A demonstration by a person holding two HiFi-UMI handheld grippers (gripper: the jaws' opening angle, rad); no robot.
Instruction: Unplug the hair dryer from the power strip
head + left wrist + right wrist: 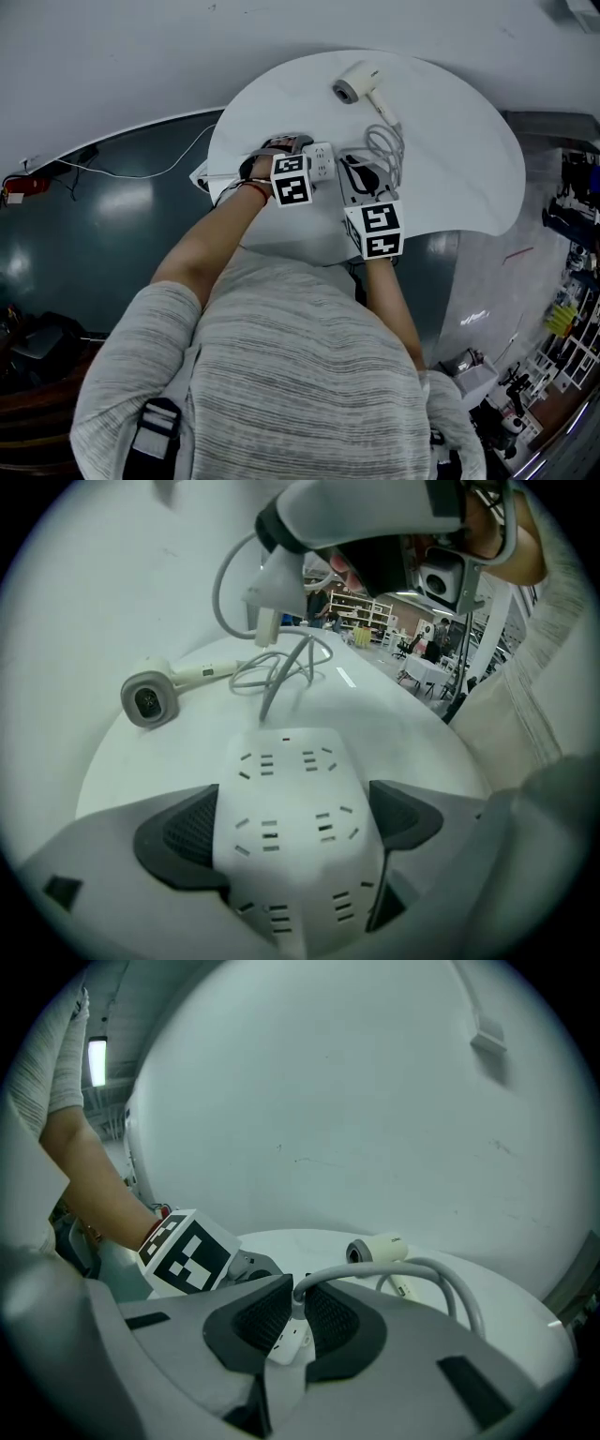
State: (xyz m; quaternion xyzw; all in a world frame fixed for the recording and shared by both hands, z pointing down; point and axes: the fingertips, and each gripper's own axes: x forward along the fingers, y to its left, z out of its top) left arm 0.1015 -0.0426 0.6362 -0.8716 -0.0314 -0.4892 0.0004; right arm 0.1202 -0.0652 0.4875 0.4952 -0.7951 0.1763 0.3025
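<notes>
The white power strip (292, 803) lies on the round white table (459, 141), and my left gripper (291, 819) is shut on it, one dark pad on each long side. My right gripper (298, 1314) is shut on the hair dryer's white plug (289, 1337). In the left gripper view that plug (265, 592) hangs clear above the strip with its prongs bare. The grey cord (412, 1271) arches from the plug to a loose coil (384, 150). The cream hair dryer (359, 82) lies on its side at the table's far edge.
A white cable (159, 169) runs from the strip's left end across the dark floor to a red object (19, 186). The table's rim curves close on the near side. Shelves and clutter stand at the right edge of the room (572, 309).
</notes>
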